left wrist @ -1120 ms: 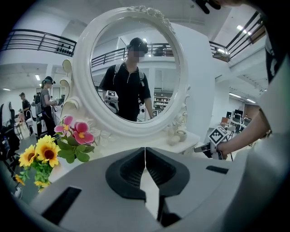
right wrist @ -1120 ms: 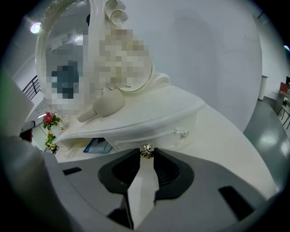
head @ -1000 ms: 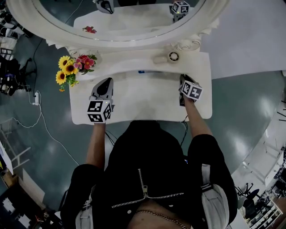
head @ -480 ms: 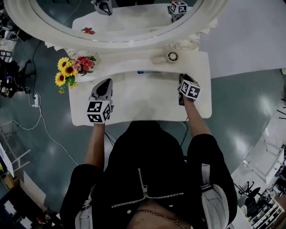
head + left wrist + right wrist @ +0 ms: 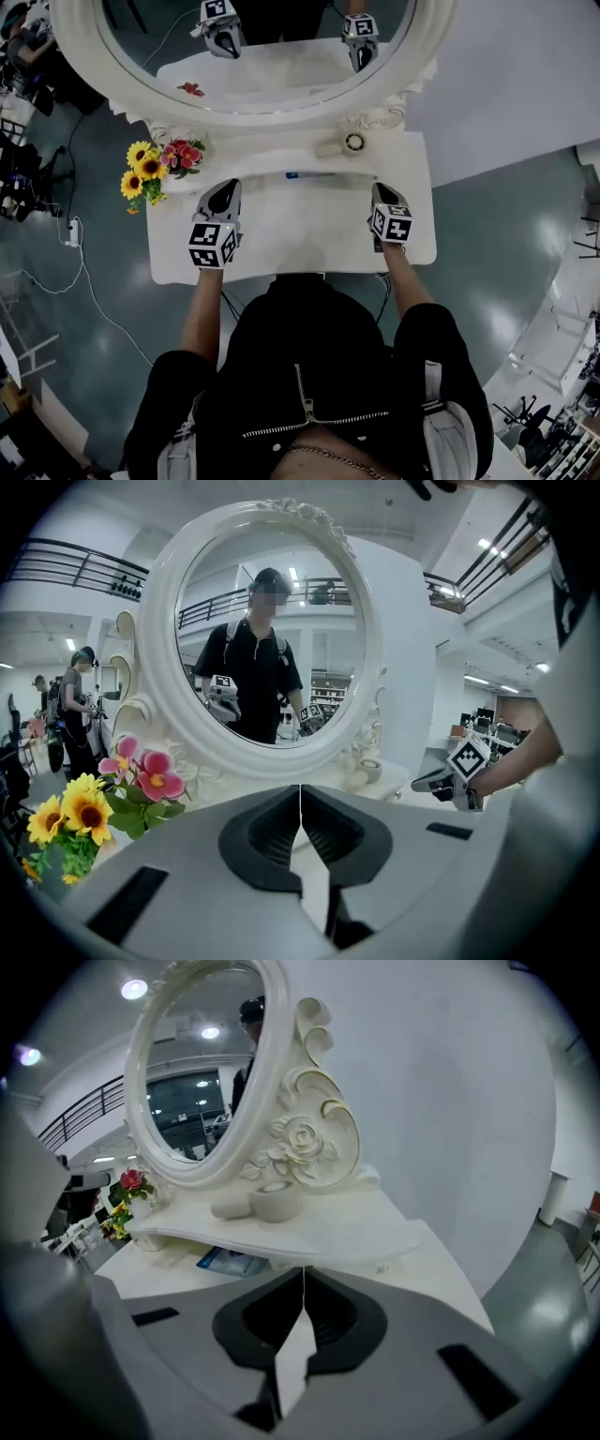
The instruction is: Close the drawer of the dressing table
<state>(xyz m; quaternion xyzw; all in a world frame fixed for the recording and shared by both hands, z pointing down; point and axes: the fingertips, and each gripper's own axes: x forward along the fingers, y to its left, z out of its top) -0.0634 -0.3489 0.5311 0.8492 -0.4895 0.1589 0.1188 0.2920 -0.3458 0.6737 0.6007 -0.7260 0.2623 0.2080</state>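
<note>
Can't spot the drawer in any view; most likely tucked under the front edge of the dressing table (image 5: pixel 300 225), behind the torso (image 5: pixel 319 356). Holding the left gripper (image 5: pixel 225 186) with tips pressed together on nothing; just finished closing the right gripper (image 5: pixel 382 187) too, nothing caught in it. Best to drop both low, set them flat on the drawer front, and push evenly so nothing jams.

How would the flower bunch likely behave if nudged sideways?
The flower bunch spreads wide and leans past the edge of the dressing table, so it may tip easily. Its petals and leaves look thin, so probably floppy and light.
</note>
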